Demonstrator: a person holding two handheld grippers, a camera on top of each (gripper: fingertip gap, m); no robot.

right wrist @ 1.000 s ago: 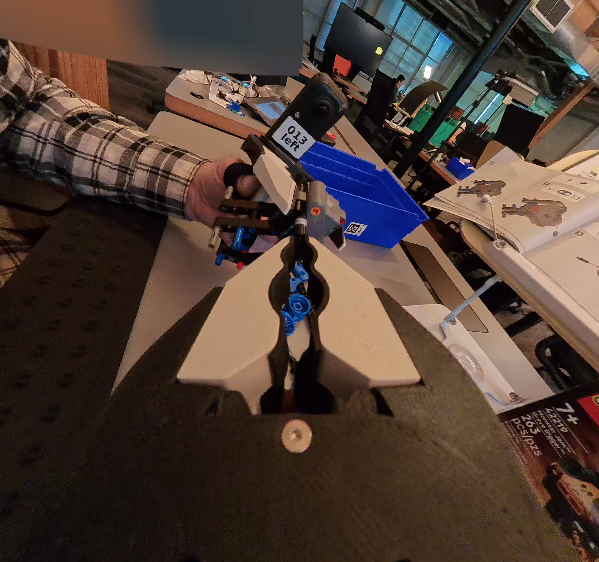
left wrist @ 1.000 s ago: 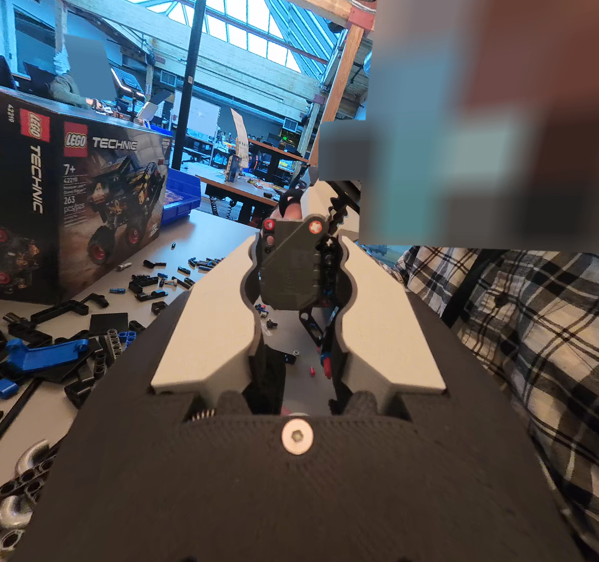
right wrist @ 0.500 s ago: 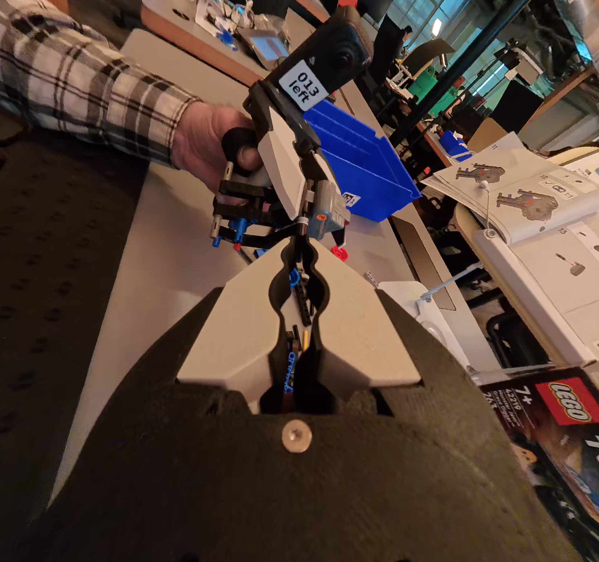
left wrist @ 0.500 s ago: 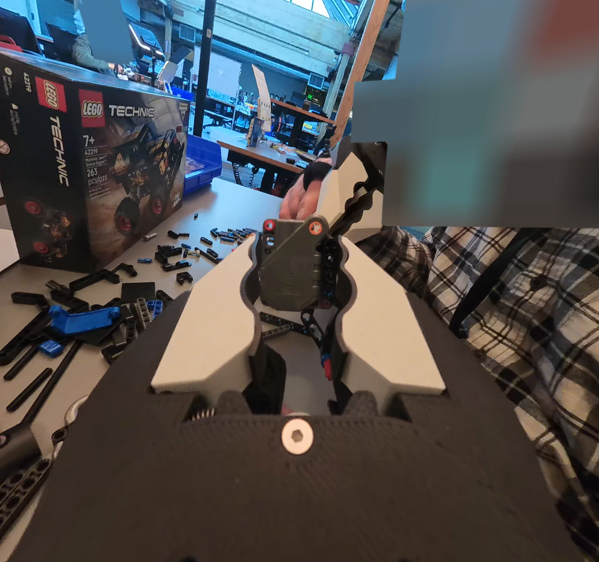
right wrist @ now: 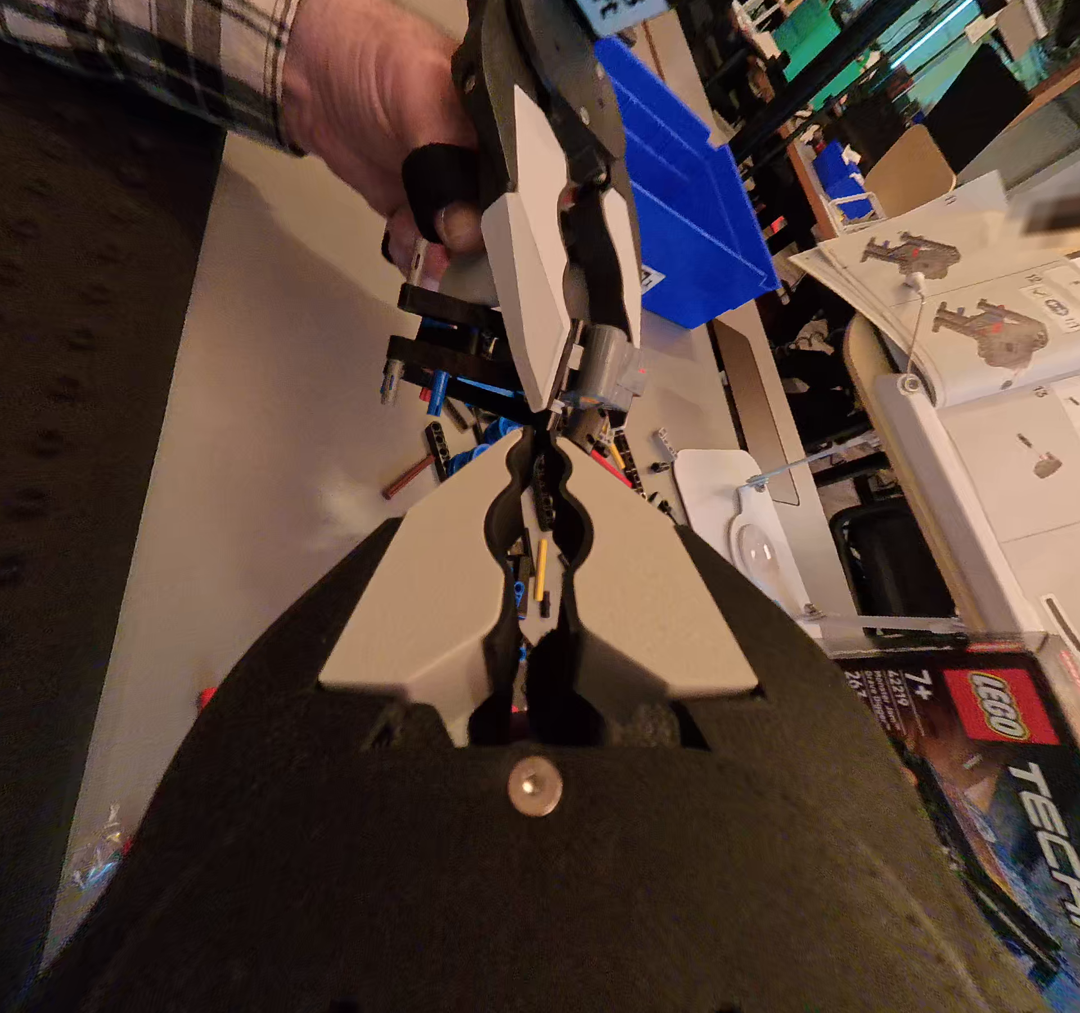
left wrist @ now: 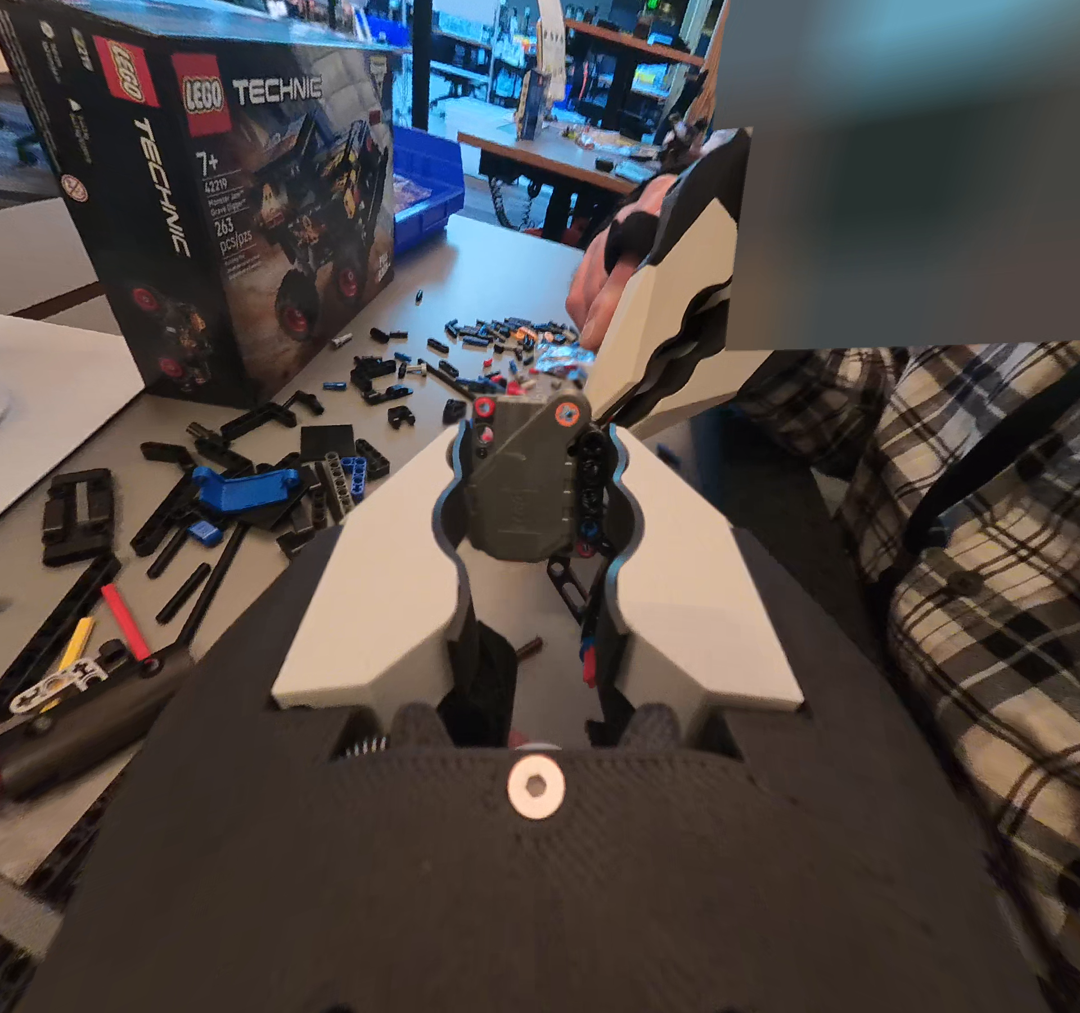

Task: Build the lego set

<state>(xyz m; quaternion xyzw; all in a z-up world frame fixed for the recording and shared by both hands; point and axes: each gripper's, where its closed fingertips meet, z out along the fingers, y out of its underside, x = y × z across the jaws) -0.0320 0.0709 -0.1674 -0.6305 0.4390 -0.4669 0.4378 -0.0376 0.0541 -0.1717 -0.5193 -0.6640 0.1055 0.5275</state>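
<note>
My left gripper (left wrist: 535,447) is shut on a lego assembly (left wrist: 520,494), a grey block with red and orange pins and black beams down its right side. In the right wrist view the left gripper (right wrist: 549,400) points down, with the grey block (right wrist: 608,371) and the black and blue beams (right wrist: 450,354) sticking out of its sides. My right gripper (right wrist: 539,435) is shut, and its tips pinch a black part of the assembly just under the left gripper's tips. It also shows in the left wrist view (left wrist: 593,392), touching the assembly's top right corner.
Loose black, blue, red and yellow pieces (left wrist: 327,459) lie scattered on the grey table (left wrist: 502,272). The set's box (left wrist: 234,196) stands at the left, with a blue bin (left wrist: 426,190) behind it. An open instruction booklet (right wrist: 964,295) and a white tray (right wrist: 719,494) are at the right. A person's plaid shirt (left wrist: 964,576) is close by. Left and right tips are no more than a few centimetres apart.
Both grippers have come down toward the table together with the assembly, and both views have tilted downward. Neither grip has changed.
</note>
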